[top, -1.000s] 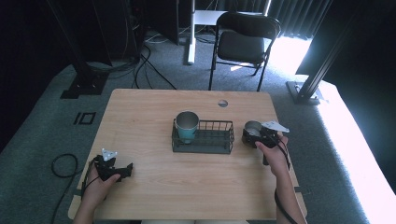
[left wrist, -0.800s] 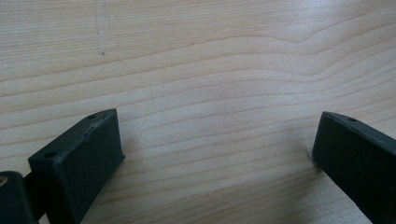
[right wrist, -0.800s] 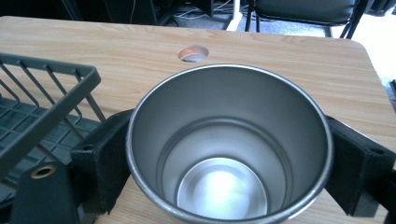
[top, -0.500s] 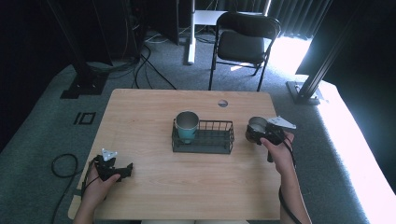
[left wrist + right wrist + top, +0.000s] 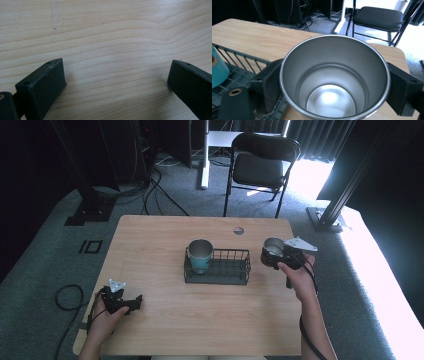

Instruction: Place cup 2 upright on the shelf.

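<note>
Your right gripper (image 5: 275,256) is clamped on a steel cup (image 5: 273,248), one jaw on each side of the cup wall; in the right gripper view the cup (image 5: 335,77) sits upright between the jaws, mouth up, nothing inside, bare shiny bottom showing. You hold it near the table's (image 5: 160,235) right edge, just right of the wire basket (image 5: 227,270); can't tell from the high view whether the cup rests on the table or is lifted off it.

The basket sits around the middle of the table, a bit right of centre. In its left end stands a teal cup (image 5: 200,256) with a steel rim, upright, open mouth up, contents not readable. The rest of the basket floor holds nothing. In the right gripper view the basket's wires (image 5: 234,58) and the teal cup's side (image 5: 218,71) sit at the left, close by the steel cup.

Your left gripper (image 5: 134,303) lies low near the front-left corner of the table, well apart from the basket. Its jaws are spread wide with nothing between them, only bare wood grain (image 5: 112,50) in the left gripper view.
</note>
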The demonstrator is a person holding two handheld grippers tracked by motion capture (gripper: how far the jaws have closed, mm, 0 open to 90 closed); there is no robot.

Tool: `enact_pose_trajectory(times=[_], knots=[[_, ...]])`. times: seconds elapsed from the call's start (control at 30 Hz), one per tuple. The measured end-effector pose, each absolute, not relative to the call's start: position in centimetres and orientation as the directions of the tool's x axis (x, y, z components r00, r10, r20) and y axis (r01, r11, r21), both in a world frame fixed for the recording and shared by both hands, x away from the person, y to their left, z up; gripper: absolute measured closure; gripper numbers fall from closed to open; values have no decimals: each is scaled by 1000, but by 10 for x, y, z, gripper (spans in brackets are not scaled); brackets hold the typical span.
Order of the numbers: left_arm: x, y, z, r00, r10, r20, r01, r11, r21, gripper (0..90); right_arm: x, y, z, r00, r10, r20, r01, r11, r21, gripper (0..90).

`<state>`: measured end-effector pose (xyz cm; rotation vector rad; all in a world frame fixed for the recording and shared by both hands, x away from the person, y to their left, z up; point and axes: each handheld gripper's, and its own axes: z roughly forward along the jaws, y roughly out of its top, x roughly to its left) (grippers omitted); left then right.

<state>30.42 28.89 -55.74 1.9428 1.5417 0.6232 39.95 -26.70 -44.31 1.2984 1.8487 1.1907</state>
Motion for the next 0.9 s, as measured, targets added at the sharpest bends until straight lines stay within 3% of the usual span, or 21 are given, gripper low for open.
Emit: enact_pose_trajectory(times=[0.9], knots=[[304, 289, -557, 224, 975, 6, 706, -166, 689, 22, 398, -218, -400, -482, 876, 17, 350, 174, 920, 136]])
